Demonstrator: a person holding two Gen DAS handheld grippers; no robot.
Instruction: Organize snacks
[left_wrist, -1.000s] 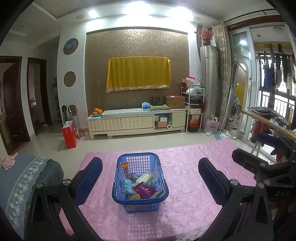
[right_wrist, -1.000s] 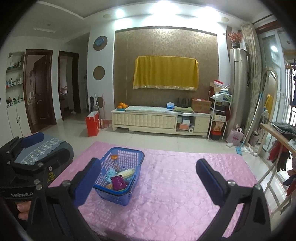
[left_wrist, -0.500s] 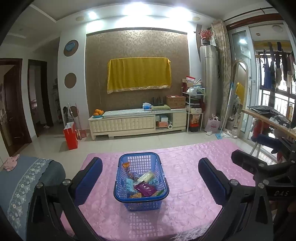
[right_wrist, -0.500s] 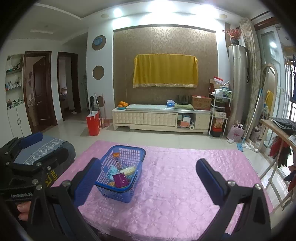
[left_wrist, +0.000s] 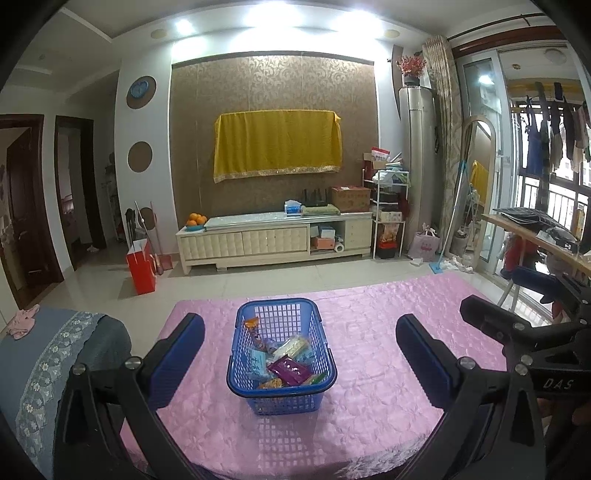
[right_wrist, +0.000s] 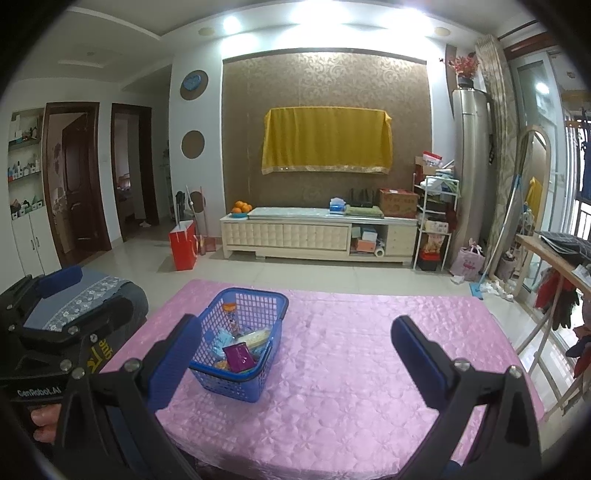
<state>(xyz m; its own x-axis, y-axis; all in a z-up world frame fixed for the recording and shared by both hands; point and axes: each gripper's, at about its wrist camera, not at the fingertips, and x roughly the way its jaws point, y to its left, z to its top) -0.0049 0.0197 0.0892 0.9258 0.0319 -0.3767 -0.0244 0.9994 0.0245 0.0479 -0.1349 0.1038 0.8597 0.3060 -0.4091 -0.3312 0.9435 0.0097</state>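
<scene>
A blue plastic basket stands on the pink quilted table, holding several snack packets, among them a purple one and an orange one. My left gripper is open and empty, raised above the near table edge with the basket between its fingers. My right gripper is open and empty, to the right of the basket. The purple packet shows there too. Each gripper shows at the edge of the other's view.
A grey-blue covered seat stands left of the table. Beyond the table's far edge lie tiled floor, a red bag and a white TV cabinet. A wooden rack with clothes stands at the right.
Both grippers have drifted slightly; the basket sits a little further right in each view. Both stay open and empty. The basket has not been touched.
</scene>
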